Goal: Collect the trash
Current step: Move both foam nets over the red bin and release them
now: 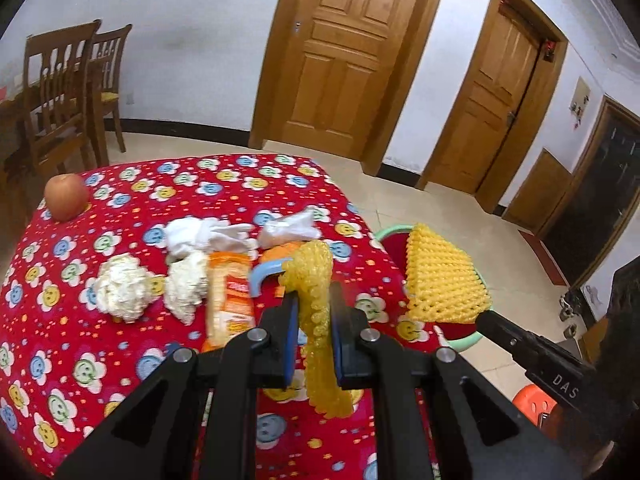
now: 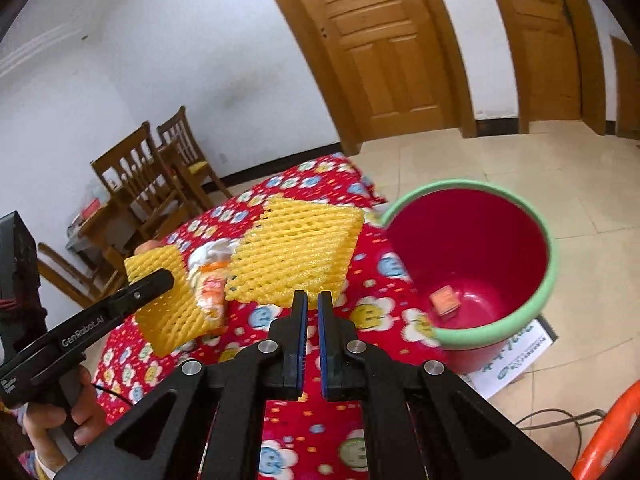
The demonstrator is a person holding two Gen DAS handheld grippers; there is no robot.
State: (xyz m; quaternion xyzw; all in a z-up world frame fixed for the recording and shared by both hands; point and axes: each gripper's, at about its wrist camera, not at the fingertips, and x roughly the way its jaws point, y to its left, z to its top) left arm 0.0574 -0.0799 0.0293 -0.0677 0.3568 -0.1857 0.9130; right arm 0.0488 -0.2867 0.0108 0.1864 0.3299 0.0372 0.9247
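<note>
1. The left gripper (image 1: 313, 300) has its jaws closed on a yellow foam net (image 1: 318, 320). The net is pinched between the blue pads (image 1: 291, 336) and hangs down below them, above the bench (image 1: 120, 208).
2. In the right wrist view the same left gripper (image 2: 160, 278) comes in from the left side, and its net (image 2: 172, 300) looks wide and flat from there.
3. The right gripper (image 2: 313, 300) holds a second yellow foam net (image 2: 296, 250) by the lower edge. Its jaws are closed on this edge, with only a thin gap between the pads.
4. This second net (image 1: 444, 280) is lifted in the air, over the right edge of the bench and just beside the bin.
5. The red bin (image 2: 532, 240) with a green rim stands on the floor, to the right of the bench. A small orange packet (image 2: 445, 299) lies on its bottom.
6. More trash lies on the red flowered cloth: two white crumpled paper balls (image 1: 122, 294), a white tissue (image 1: 200, 236), a clear plastic bag (image 1: 290, 228) and an orange snack wrapper (image 1: 232, 300).
7. A light blue curved piece (image 1: 262, 274) lies beside the wrapper; I cannot tell what it is.
8. An apple (image 1: 66, 197) stands at the far left corner of the bench, well apart from the trash.
9. Wooden chairs (image 1: 60, 92) stand near the wall behind.
</note>
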